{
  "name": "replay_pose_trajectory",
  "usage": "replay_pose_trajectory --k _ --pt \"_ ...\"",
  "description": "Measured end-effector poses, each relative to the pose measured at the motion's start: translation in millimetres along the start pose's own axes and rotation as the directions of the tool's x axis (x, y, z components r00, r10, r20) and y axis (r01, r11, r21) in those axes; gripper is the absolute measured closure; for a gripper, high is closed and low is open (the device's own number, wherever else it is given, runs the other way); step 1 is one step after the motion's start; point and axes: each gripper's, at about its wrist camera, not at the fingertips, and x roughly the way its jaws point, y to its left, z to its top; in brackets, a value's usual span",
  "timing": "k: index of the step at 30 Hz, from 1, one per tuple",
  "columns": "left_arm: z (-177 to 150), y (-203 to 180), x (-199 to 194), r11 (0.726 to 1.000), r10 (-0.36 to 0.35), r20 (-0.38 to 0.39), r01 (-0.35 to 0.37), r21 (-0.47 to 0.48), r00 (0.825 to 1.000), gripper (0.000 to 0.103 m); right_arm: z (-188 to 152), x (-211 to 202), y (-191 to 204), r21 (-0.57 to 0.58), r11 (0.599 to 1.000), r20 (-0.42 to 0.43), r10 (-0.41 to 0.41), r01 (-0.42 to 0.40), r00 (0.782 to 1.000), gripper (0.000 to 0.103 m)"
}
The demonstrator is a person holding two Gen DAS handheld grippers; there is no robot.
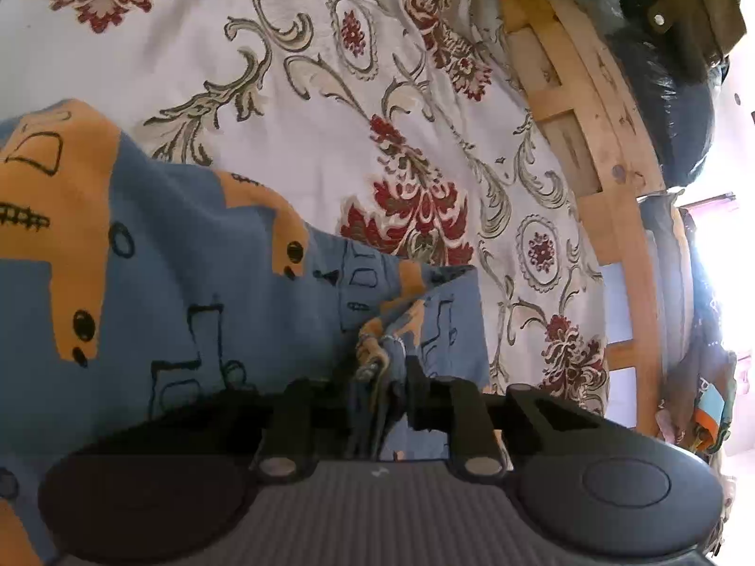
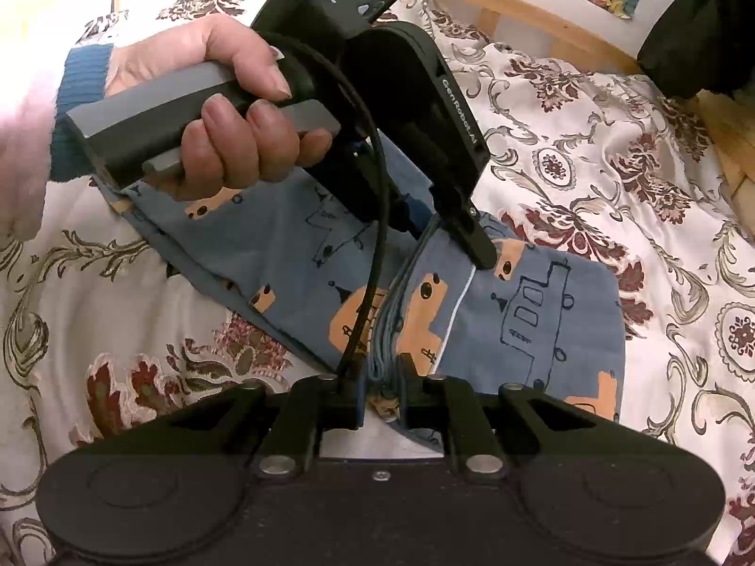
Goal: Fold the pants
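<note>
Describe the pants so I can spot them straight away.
Start from the cream bedspread with red floral scrolls. The pants lie on it, pinched by the left gripper and right gripper: the only blue cloth, printed with orange vehicle drawings.

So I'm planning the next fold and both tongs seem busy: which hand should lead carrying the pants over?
Hard to separate. The left tongs and right tongs are each shut on a bunched edge of the pants, side by side on the bedspread. Probably both move together; neither clearly leads.
</note>
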Motion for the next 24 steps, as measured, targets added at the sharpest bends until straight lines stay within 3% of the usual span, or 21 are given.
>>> replay_pose_trajectory --k 10,18,24 --pt "2.9 -13.6 -32.1 0.998 0.024 0.037 -0.027 0.062 0.999 0.085 21.7 -16.3 10.5 0.025 1.000 0.048 -0.010 0.009 0.999 0.089" --pt "5.1 18.2 -46.1 0.995 0.092 0.013 -0.092 0.048 0.996 0.085 36.5 2.4 36.1 0.002 0.999 0.033 0.038 -0.038 0.999 0.089" --pt "5.2 28.4 -49.1 0.996 0.083 0.004 -0.083 0.040 0.997 0.085 44.6 9.5 40.8 0.005 0.998 0.012 0.055 -0.055 0.998 0.089"
